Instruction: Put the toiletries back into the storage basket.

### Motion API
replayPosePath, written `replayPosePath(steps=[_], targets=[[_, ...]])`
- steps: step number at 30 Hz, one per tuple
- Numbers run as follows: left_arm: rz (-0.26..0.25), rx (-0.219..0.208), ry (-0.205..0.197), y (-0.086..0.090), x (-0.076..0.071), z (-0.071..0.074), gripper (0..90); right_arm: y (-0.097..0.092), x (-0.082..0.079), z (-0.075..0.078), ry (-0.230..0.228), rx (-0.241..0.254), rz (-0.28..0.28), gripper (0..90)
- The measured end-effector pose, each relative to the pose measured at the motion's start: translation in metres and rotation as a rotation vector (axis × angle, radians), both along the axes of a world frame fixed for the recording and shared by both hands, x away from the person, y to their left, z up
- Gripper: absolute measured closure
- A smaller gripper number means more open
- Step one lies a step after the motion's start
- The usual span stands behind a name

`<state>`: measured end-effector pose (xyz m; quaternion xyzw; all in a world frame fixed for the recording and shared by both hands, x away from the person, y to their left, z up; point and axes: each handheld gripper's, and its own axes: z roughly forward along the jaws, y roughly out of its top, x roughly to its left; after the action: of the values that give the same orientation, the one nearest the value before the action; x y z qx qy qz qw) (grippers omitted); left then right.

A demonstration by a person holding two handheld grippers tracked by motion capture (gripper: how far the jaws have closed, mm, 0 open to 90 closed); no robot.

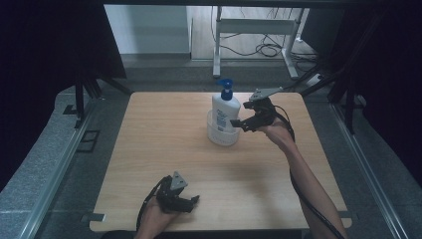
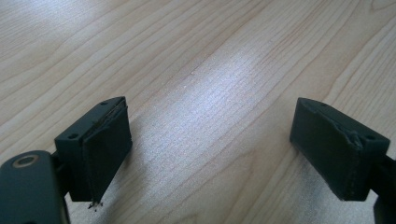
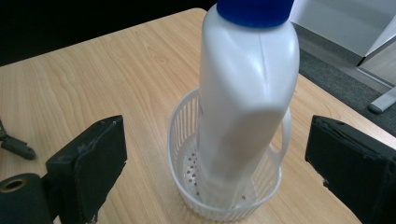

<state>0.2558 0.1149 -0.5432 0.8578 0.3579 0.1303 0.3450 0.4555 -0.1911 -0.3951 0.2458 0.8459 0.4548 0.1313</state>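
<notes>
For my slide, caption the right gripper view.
Open right gripper facing a white pump bottle standing in a small white basket.

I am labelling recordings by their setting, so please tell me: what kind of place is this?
Probably a lab or recording station, not a home. A bare light wooden table stands between dark curtains, loose cables lie on the floor behind, and a white pump bottle in a white slotted plastic basket looks like a test prop.

In the right gripper view the top edge cuts off the bottle (image 3: 247, 93) at its blue cap (image 3: 254, 10), so the pump head is out of frame. The basket (image 3: 187, 196) wall veils the bottle's base. In the high view the bottle's label print is too small to read.
</notes>
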Motion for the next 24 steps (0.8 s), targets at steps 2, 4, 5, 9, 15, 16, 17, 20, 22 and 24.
replayPosePath(steps=[2,4,5,9,15,16,17,20,22,24], targets=[[0.0,0.0,0.0,0.0,0.0,0.0,11.9,-0.003,-0.004,0.0,-0.001,-0.002,-0.001,4.4],[-0.001,0.001,-0.001,0.0,0.0,0.0,11.9,-0.005,-0.006,0.0,-0.001,-0.004,-0.002,4.0],[-0.001,0.001,-0.001,0.0,0.0,0.0,11.9,-0.006,-0.008,-0.001,-0.001,-0.008,-0.003,3.6],[0.0,0.001,0.0,0.0,0.0,0.0,12.0,-0.012,-0.015,-0.002,0.0,-0.017,-0.003,2.4],[0.001,0.002,0.001,0.0,0.0,0.0,12.0,-0.019,-0.025,-0.003,0.001,-0.023,-0.009,0.9],[0.001,0.002,0.0,0.0,0.0,0.0,11.9,-0.02,-0.027,-0.003,0.001,-0.023,-0.01,0.6],[0.001,0.002,0.001,0.0,0.0,0.0,11.9,-0.021,-0.028,-0.004,0.002,-0.024,-0.011,0.4],[0.001,0.002,0.0,0.0,0.0,0.0,12.0,-0.024,-0.034,-0.004,0.003,-0.025,-0.012,0.0],[0.002,0.002,0.0,0.0,0.0,0.0,12.0,-0.025,-0.037,-0.005,0.002,-0.027,-0.011,0.0],[0.005,-0.003,0.0,0.0,0.0,0.0,12.0,-0.027,-0.041,-0.005,0.001,-0.031,-0.013,0.0]])
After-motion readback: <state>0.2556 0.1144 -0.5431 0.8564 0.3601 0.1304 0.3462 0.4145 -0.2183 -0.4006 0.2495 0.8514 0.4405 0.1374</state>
